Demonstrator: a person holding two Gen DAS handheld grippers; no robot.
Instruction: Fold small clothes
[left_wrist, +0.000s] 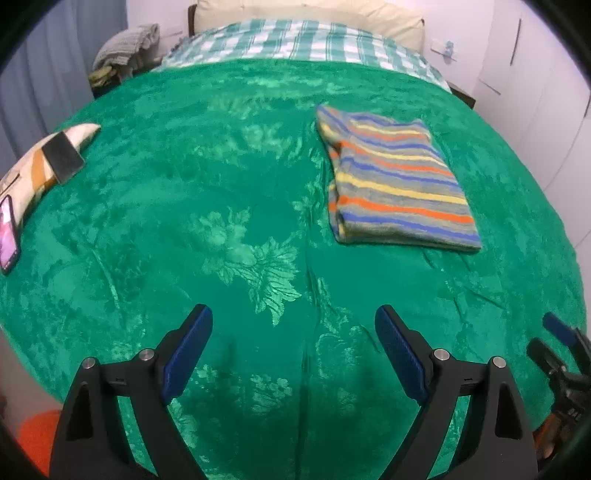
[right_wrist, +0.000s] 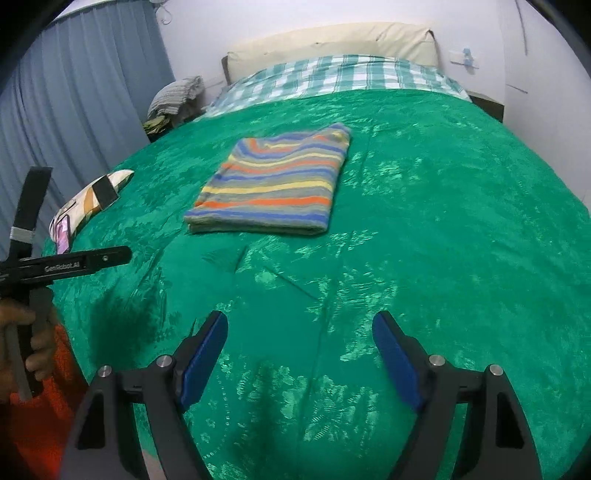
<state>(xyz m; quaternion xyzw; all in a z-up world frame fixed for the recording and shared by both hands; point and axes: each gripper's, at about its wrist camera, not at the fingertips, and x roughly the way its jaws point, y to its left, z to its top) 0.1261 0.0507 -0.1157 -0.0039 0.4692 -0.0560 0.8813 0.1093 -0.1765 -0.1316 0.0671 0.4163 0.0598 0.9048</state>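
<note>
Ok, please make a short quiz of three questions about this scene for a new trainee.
1. True or false: the left gripper is shut on the striped garment.
2. Which describes the garment? A) spread out flat, unfolded; B) folded into a neat rectangle; C) hanging off the bed edge.
3. Fill in: the garment lies on a green ____.

Key
1. False. Both the left and the right gripper are open and empty, apart from the garment.
2. B. It lies folded, with layered edges visible on the near side.
3. Blanket. It covers the bed, and a phone rests near its left edge.
</note>
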